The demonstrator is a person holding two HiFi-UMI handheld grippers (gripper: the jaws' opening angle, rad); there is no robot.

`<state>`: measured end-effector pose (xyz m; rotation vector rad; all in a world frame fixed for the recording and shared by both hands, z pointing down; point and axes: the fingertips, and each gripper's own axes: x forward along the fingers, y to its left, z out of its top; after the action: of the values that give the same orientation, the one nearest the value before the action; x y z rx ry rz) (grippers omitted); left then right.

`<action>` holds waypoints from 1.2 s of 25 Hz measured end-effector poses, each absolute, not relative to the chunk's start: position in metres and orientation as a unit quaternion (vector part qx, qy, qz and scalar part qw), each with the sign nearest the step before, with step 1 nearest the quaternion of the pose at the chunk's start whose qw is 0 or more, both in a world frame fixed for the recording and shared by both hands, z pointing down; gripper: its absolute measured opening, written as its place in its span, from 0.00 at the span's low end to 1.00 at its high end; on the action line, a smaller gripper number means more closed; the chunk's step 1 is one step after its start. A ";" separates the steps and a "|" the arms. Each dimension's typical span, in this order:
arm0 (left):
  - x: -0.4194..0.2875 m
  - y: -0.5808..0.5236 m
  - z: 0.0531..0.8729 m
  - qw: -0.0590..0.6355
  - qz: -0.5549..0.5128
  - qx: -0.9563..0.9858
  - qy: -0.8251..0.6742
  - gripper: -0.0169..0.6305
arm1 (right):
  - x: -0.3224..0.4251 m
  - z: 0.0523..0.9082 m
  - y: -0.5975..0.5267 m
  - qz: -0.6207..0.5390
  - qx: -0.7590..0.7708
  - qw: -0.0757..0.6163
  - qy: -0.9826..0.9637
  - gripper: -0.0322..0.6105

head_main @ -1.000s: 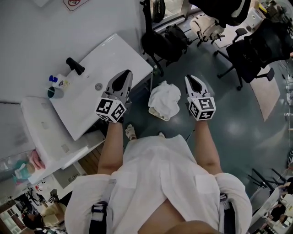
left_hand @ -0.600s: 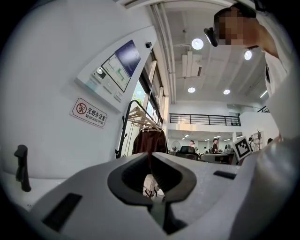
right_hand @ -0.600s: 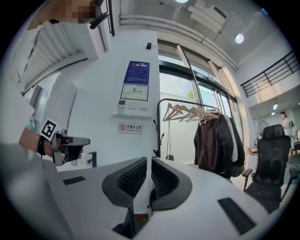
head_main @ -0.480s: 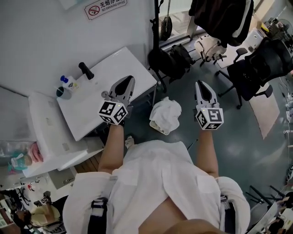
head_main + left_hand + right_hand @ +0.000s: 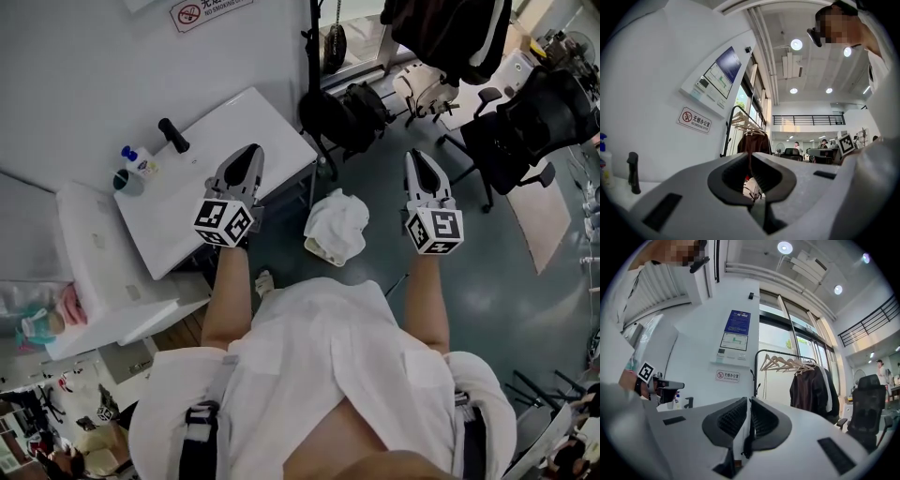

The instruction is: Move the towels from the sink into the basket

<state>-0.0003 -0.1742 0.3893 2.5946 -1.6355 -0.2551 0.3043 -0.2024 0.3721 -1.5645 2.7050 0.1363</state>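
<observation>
Towels [image 5: 339, 217] heaped in basket [image 5: 319, 249]; sink [image 5: 253, 117] looks bare, so transfer seems done. Left gripper [image 5: 247, 152] and right gripper [image 5: 419, 156] both closed, empty. Next: recheck sink.

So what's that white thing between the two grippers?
White towels heaped in a basket on the floor, seen in the head view between the left gripper and right gripper, below both.
</observation>
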 end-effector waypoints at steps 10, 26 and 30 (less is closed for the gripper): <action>-0.002 -0.165 0.387 0.033 -0.082 0.839 -0.537 0.07 | 0.304 0.365 -0.192 0.061 -0.496 0.001 0.866 0.11; -0.004 -0.165 0.384 0.031 -0.082 0.837 -0.540 0.07 | 0.303 0.368 -0.192 0.060 -0.501 -0.007 0.863 0.09; -0.006 -0.166 0.385 0.032 -0.082 0.837 -0.541 0.07 | 0.301 0.369 -0.194 0.061 -0.500 -0.009 0.864 0.09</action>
<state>-0.0057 -0.1659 0.3847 2.5770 -1.6648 -0.2521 0.3009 -0.1942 0.3686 -1.5792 2.7310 0.1924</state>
